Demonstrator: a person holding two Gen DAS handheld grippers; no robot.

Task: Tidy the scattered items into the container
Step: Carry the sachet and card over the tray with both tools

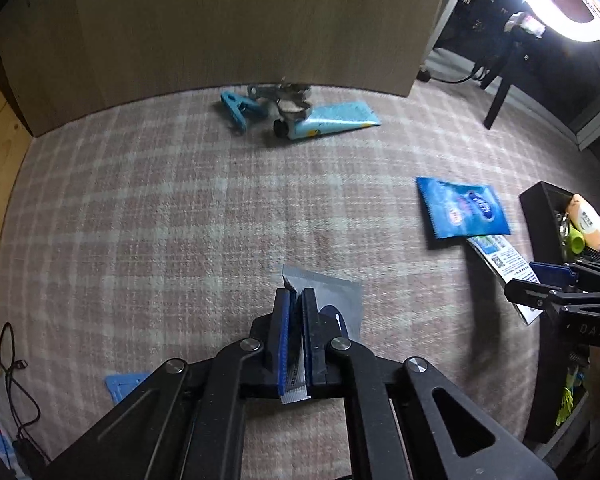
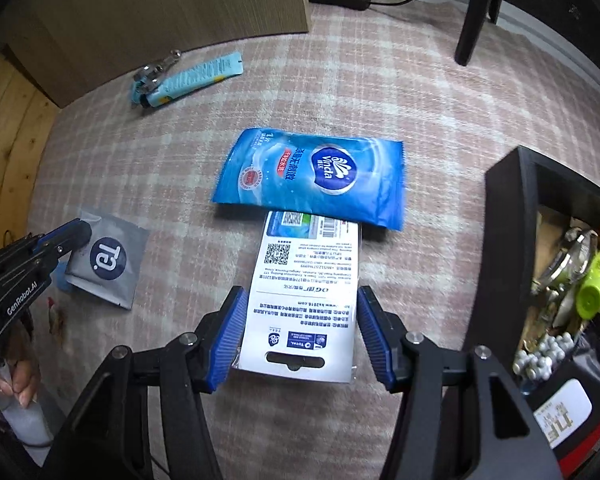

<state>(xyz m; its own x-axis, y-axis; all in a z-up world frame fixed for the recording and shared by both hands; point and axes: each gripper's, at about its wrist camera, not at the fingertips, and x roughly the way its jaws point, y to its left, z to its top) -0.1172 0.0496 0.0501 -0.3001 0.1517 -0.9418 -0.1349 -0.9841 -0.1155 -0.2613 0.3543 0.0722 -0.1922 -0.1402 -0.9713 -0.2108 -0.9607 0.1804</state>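
My left gripper (image 1: 296, 300) is shut on a grey sachet (image 1: 332, 300) with a dark round logo, low over the checked cloth; the sachet also shows in the right wrist view (image 2: 108, 260). My right gripper (image 2: 300, 308) is open, its blue pads either side of a white printed card packet (image 2: 308, 300) lying flat. A blue Vinda wipes pack (image 2: 312, 178) lies just beyond the card, overlapping its far end. The black container (image 2: 508, 256) stands at the right, holding several items.
A light blue tube (image 1: 332, 122), a blue clip (image 1: 236, 108) and a metal tool (image 1: 284, 94) lie by the wooden cabinet (image 1: 220, 20). A black stand leg (image 2: 474, 20) and a power strip (image 2: 340, 0) are at the far right. Cables (image 1: 12, 364) lie at the left.
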